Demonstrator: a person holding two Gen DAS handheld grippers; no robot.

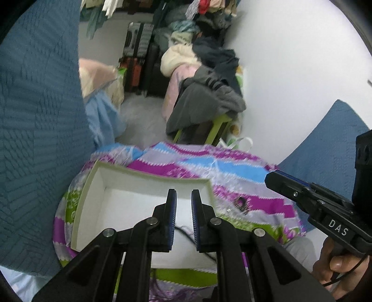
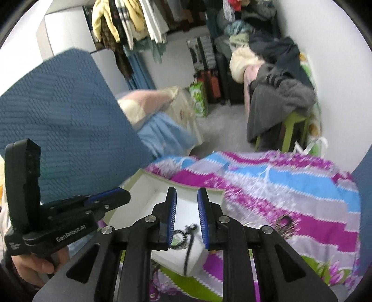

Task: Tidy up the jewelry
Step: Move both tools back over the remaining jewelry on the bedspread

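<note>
An open white box lies on a cloth striped in pink, blue and green. Inside it I see a dark beaded bracelet and a black cord. A dark ornament rests on the cloth to the right of the box. My left gripper hovers over the box, jaws a little apart with nothing between them. My right gripper hangs above the box's near right corner, also slightly open and holding nothing. Each gripper shows in the other's view: right gripper, left gripper.
Blue quilted fabric rises on the left and at the right. Beyond the cloth stands a green stool heaped with grey clothes, then suitcases and hanging clothes. A hand grips each handle.
</note>
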